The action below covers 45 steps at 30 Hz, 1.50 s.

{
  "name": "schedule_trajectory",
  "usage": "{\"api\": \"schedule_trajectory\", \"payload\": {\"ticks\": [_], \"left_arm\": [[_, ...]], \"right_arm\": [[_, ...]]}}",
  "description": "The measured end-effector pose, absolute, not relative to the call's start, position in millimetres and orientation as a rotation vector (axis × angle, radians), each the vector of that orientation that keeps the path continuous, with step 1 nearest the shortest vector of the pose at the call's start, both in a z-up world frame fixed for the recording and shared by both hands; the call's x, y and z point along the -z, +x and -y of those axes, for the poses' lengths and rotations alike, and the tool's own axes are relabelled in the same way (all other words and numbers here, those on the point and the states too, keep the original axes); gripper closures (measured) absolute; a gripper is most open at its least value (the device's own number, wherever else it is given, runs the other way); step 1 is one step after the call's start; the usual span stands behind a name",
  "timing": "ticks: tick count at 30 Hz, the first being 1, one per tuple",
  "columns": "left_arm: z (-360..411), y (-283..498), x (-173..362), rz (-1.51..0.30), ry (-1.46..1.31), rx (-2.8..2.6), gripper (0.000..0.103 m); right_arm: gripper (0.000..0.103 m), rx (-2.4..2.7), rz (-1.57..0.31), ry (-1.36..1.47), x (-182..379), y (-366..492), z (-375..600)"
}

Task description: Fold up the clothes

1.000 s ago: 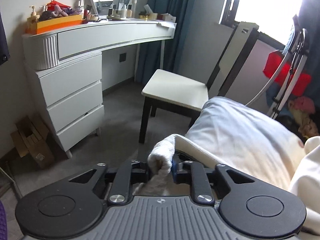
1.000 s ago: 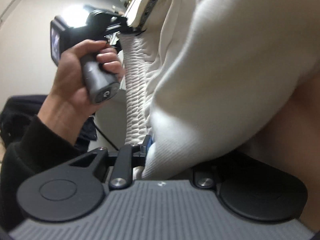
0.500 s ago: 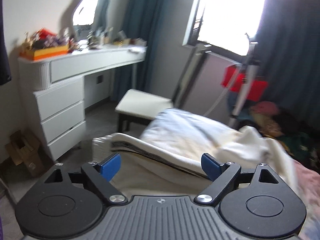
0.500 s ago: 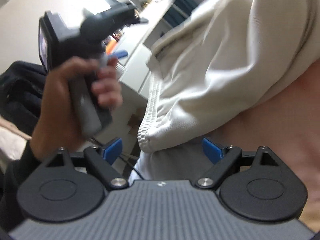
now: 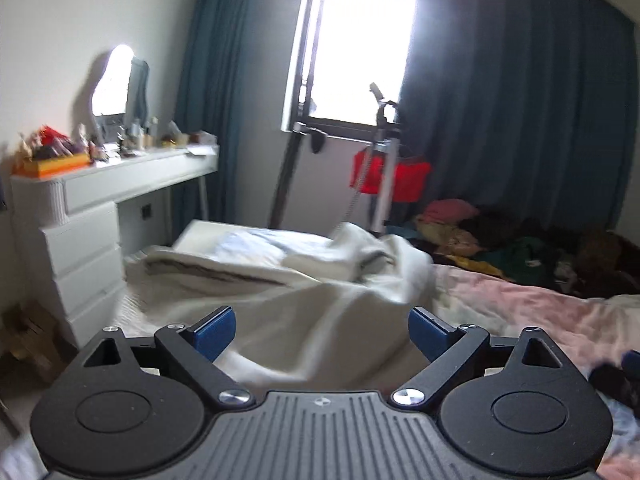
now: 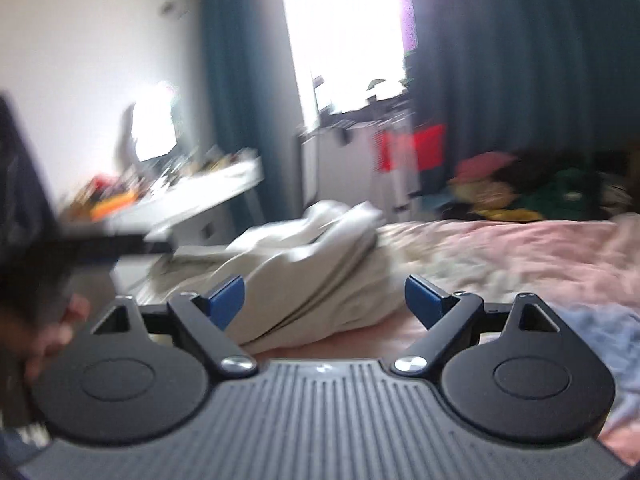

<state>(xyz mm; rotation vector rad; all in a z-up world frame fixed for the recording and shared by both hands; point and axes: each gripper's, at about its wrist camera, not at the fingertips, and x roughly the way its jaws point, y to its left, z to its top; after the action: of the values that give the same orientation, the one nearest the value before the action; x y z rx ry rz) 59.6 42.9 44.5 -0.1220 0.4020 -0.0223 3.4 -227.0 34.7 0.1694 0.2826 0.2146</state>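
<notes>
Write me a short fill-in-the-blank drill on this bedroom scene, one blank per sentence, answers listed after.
1. The left tongs are ____, with nothing between the blue pads.
2. The cream garment lies rumpled on the ____.
3. The bedcover to the right of the garment is mostly ____ in colour.
4. The right tongs are ____, with the garment lying beyond them.

Missing words: open; bed; pink; open
</notes>
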Motion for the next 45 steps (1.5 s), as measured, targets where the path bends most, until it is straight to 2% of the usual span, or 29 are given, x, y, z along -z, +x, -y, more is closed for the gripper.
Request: {"api": "schedule_trajectory", "payload": {"ticks": [7,12,22,32,36,45], "left_arm": [[-5.0,43.0,-8.1,-0.346,-0.112,0.103,0.008],[-4.5,42.2,22.2,-0.357,-0.089,0.118,0.008],[-1.3,64.4,41.9,-0.423,-0.062,0.122,0.008],[33.7,160.4,33.3,-0.409,0.034,0.207,0.008],[47.1,196.8,25.5,-0.350,0.033,0.244,0.002],[88.3,305.1,32.8,-0.363,0.125,0.164,0.002]], "right_arm": [[0.014,-0.117,-0.250,0.210,-3.0,0.4,251.7],[0.014,-0.123,-0.318,0.231,24.1,7.7,246.4],[0.014,-0.063,-0.313,0.218,18.9,1.0,245.3],[0.015,0.084,-0.387,0.288,27.6,9.5,275.8],[0.015,0.160,-0.354,0.341,29.1,6.2,288.4],[0.015,0.246,-0.275,0.345,39.0,31.6,306.4]]}}
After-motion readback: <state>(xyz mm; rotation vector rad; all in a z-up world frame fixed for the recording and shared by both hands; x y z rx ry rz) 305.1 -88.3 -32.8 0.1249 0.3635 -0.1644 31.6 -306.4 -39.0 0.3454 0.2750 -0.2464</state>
